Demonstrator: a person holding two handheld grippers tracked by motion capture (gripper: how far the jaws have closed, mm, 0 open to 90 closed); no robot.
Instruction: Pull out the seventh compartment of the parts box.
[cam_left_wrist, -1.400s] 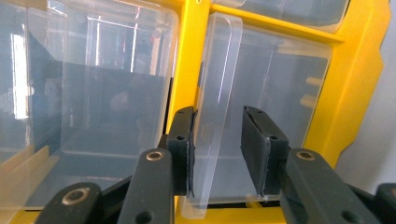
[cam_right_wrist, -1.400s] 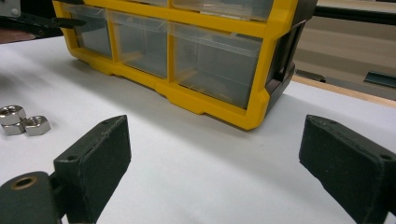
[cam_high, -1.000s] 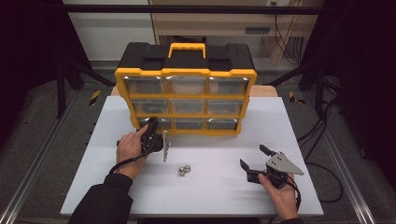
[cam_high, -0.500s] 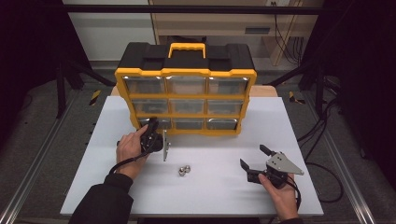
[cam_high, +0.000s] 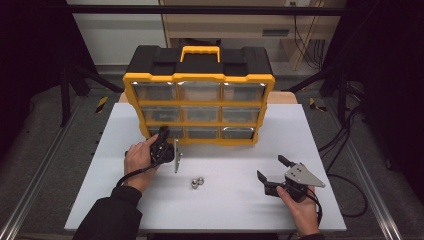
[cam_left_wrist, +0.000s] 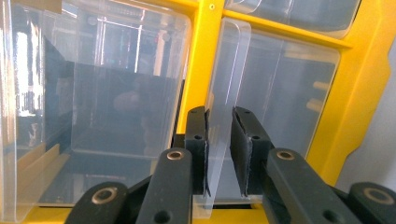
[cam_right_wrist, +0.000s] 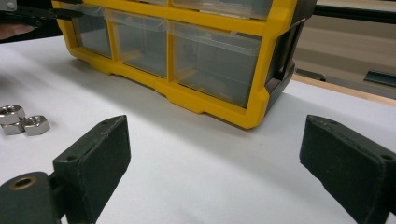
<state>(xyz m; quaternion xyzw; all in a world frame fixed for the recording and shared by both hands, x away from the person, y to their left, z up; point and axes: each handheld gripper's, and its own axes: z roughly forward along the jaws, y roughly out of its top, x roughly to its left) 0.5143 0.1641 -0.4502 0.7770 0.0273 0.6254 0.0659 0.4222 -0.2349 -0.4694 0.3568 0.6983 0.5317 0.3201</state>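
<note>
"What does the person wear?"
"Dark sleeves to the wrists, hands bare."
"And the tools?"
"The left gripper (cam_left_wrist: 219, 140) has black fingers (cam_left_wrist: 246, 144) on black links with round metal pivots. The right gripper (cam_high: 272, 172) carries a grey three-cornered plate; a black cable trails from each."

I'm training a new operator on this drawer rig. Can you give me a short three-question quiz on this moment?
1. True or false: the left tongs straddle a clear drawer handle.
2. The right tongs are: A open, B shut on a nut.
3. How many nuts lie on the table?

Key: 1 true; 2 A; 3 two.
</note>
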